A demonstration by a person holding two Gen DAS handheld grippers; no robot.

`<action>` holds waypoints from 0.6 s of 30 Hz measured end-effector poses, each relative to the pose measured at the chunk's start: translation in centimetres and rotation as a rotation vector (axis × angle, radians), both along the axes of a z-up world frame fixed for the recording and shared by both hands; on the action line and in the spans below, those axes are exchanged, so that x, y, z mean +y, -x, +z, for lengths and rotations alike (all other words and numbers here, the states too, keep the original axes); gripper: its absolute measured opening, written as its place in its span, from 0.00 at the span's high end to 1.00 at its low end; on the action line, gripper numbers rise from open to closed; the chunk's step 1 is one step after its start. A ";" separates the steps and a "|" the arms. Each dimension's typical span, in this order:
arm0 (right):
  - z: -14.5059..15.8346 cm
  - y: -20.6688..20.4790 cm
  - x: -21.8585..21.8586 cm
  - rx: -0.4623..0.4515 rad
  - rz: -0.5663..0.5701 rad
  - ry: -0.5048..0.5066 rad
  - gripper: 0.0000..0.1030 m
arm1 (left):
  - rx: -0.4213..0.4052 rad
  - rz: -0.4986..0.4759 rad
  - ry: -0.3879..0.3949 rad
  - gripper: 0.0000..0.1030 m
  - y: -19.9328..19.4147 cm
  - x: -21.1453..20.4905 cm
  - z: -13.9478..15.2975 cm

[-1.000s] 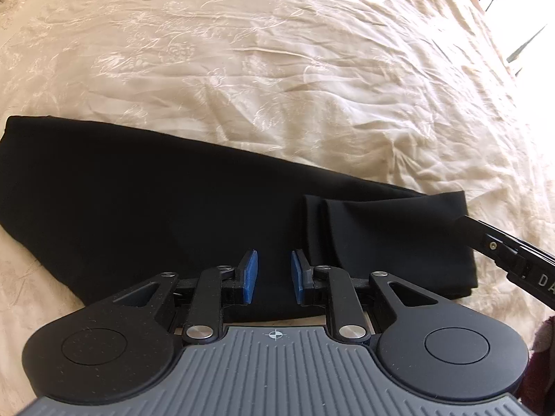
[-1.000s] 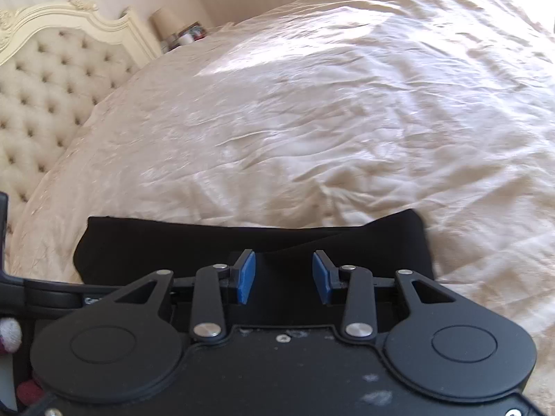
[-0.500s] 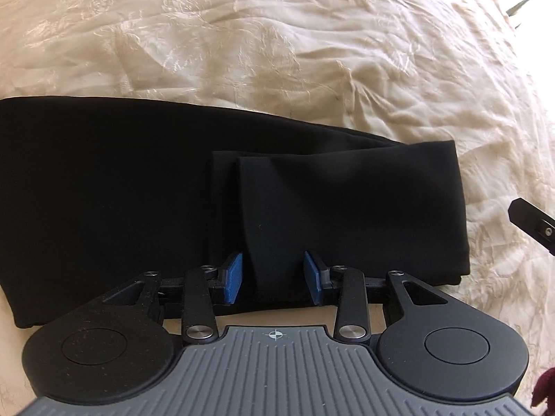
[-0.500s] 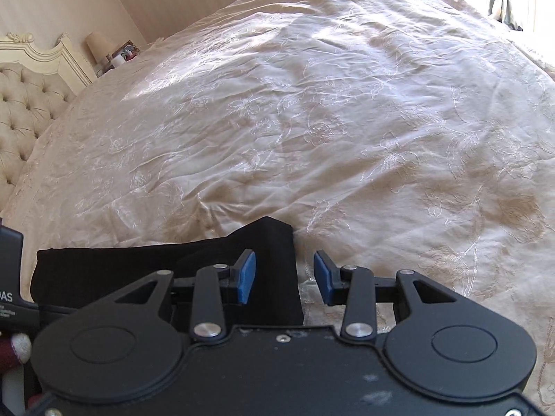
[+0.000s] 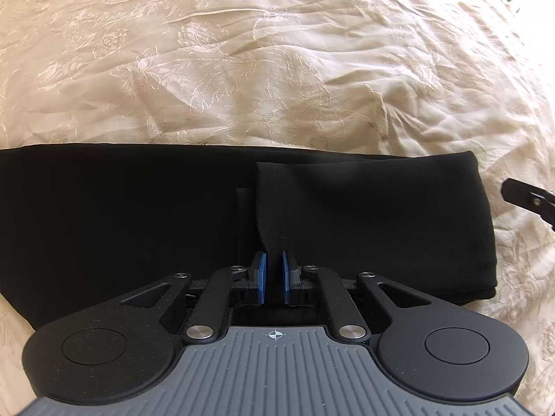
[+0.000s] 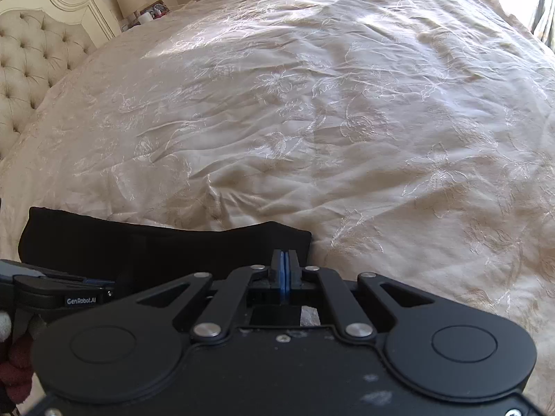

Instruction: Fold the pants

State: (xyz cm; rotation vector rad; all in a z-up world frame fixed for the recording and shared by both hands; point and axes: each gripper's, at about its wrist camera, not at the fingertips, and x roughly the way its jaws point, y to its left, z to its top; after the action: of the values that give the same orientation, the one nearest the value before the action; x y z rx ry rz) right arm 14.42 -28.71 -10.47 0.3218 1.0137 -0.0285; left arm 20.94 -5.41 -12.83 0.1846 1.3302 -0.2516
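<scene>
Left wrist cam: left gripper (image 5: 274,270), jaws just closing, pinches folded black matte pants (image 5: 138,215) on embroidered cream satin bedspread (image 5: 277,69). Right gripper (image 6: 284,272) pads together at pants' end (grip unclear).

My right gripper (image 6: 284,260) has just closed, blue pads pressed together at the near right corner of the black pants (image 6: 166,246) lying on the cream bedspread (image 6: 312,121). The left gripper (image 6: 62,293) pokes in at the left edge. A tufted headboard (image 6: 34,55) stands far left.
</scene>
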 end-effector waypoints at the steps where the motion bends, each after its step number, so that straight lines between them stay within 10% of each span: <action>1: -0.7 -0.7 0.2 0.015 0.006 -0.004 0.97 | -0.001 0.002 -0.002 0.91 0.1 -0.1 -0.1; 7: -5.1 -2.7 0.7 0.139 0.026 0.015 0.99 | 0.014 0.004 -0.008 0.87 0.0 -0.1 -0.7; 18: -1.6 2.4 2.0 0.077 0.051 -0.020 0.92 | -0.050 0.089 0.020 0.86 1.6 2.8 2.2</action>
State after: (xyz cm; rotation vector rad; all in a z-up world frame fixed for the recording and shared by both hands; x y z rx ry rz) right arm 12.03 -26.71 -12.09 0.3153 1.0985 0.0158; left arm 19.35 -2.57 -10.62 0.1144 1.2826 -0.1837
